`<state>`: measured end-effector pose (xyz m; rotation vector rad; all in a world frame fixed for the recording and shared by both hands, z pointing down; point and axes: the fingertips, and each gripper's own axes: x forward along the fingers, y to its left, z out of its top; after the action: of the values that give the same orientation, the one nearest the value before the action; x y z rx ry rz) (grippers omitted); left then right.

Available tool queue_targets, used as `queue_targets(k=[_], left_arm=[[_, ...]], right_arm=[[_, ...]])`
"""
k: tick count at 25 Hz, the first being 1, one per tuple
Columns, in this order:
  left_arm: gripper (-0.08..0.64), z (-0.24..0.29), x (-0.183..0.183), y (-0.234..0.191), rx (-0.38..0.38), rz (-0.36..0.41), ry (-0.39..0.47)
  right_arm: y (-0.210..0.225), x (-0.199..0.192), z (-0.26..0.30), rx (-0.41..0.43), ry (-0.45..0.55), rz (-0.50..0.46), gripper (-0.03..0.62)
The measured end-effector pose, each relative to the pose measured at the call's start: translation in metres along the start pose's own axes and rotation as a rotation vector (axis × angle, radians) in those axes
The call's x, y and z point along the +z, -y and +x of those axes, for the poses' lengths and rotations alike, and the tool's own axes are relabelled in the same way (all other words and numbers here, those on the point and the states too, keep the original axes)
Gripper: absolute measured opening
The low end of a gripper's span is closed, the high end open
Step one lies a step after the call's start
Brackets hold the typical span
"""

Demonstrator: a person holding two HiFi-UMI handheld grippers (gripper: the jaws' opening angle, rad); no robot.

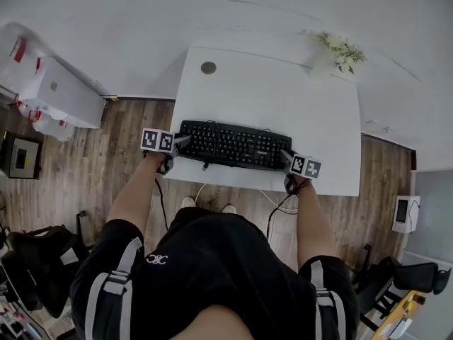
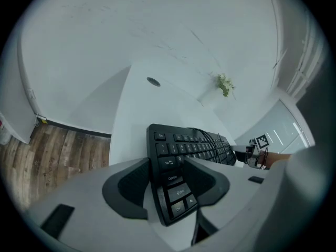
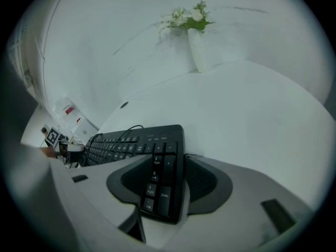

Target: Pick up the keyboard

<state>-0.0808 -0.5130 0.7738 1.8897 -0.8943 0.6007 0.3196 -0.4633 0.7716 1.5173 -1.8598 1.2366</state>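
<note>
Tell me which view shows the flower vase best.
Right gripper view: the vase stands upright and fairly large, its white flowers distinct, at the table's far edge. The head view shows it small and washed out at the far right corner; the left gripper view shows it small and far off.

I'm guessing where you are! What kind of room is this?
Probably an office or workroom: a white desk with a keyboard, a chair, and a wood floor.
</note>
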Motion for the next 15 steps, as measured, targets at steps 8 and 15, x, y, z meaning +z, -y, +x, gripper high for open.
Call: queue_targets(k=[8,15], left_arm=[[0.192,-0.022,0.006,0.015,-0.021,0.04,0.09],[0.186,-0.045,0.045,0.047,-0.017,0.175,0.246]], right_arm=[[-0.007,-0.009,-0.02,0.01,0.078,0.017,0.199],[-0.012,0.032,-0.055,0.019,0.229,-0.029,0.198]])
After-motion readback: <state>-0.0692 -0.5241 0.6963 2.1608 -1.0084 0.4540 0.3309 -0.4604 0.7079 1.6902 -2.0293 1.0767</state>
